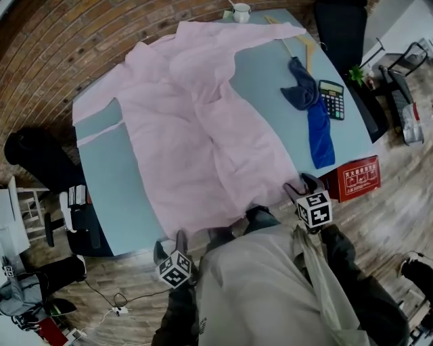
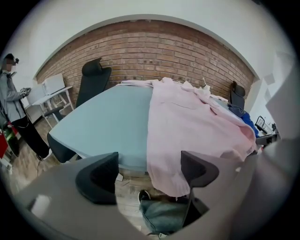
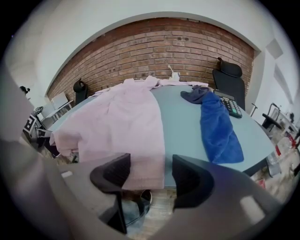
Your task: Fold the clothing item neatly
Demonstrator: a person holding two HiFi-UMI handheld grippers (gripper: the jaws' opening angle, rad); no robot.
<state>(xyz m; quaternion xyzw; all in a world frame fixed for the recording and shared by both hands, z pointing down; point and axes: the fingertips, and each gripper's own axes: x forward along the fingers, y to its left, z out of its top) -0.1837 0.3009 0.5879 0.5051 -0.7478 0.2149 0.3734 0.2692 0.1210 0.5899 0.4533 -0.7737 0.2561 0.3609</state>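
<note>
A pink shirt (image 1: 203, 121) lies spread over the light blue table (image 1: 111, 182), its hem hanging over the near edge. My left gripper (image 1: 170, 243) hovers just off that edge, below the hem's left corner, jaws wide apart. In the left gripper view the open left gripper (image 2: 149, 171) faces the shirt (image 2: 187, 122), whose hem droops beside the right finger (image 2: 199, 168). My right gripper (image 1: 301, 185) stands open at the hem's right corner. Seen from the right gripper (image 3: 151, 178), the shirt (image 3: 117, 122) hangs in the gap between the jaws, unpinched.
A blue towel (image 1: 318, 128), a calculator (image 1: 331, 99), a wooden hanger (image 1: 298, 42) and a white cup (image 1: 241, 11) lie on the table's right and far side. A red box (image 1: 355, 177) sits on the floor. Black chairs (image 1: 342, 27) ring the table. A person (image 2: 11, 103) stands far left.
</note>
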